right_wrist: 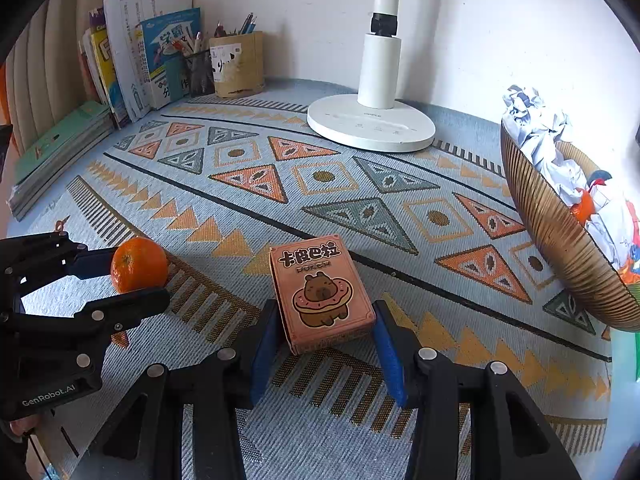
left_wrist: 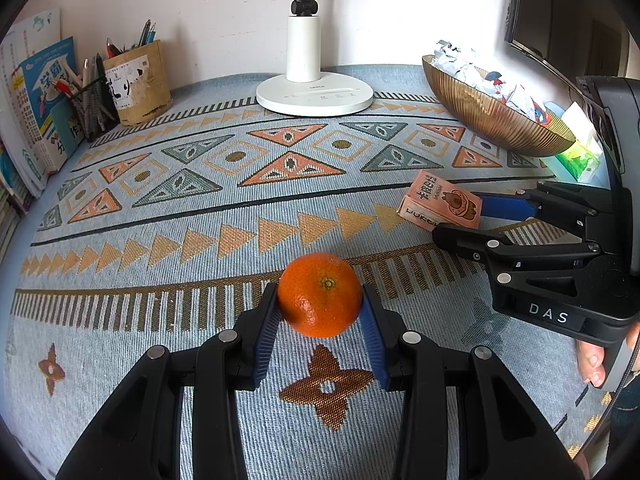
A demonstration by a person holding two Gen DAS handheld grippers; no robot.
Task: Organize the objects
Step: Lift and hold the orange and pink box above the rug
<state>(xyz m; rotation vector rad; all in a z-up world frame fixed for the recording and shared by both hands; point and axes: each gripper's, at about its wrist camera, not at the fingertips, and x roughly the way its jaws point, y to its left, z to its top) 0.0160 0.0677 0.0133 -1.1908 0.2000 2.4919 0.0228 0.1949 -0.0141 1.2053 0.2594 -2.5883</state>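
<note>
An orange (left_wrist: 320,294) rests on the patterned tablecloth (left_wrist: 160,216), and my left gripper (left_wrist: 320,300) is shut on it, one blue pad pressing each side. The right wrist view shows the same orange (right_wrist: 138,264) at the left, between the fingers of the left gripper (right_wrist: 138,280). A pink playing-card box (right_wrist: 320,284) with a cartoon animal lies flat between the pads of my right gripper (right_wrist: 326,312), which is shut on its long sides. In the left wrist view, the box (left_wrist: 440,200) and the right gripper (left_wrist: 460,216) are at the right.
A white lamp base (left_wrist: 314,96) stands at the back centre. To the right, a gold ribbed bowl (left_wrist: 492,116) holds crumpled paper, with a tissue pack (left_wrist: 580,156) behind it. Pen holders (left_wrist: 138,84) and upright books (left_wrist: 36,112) fill the back left corner.
</note>
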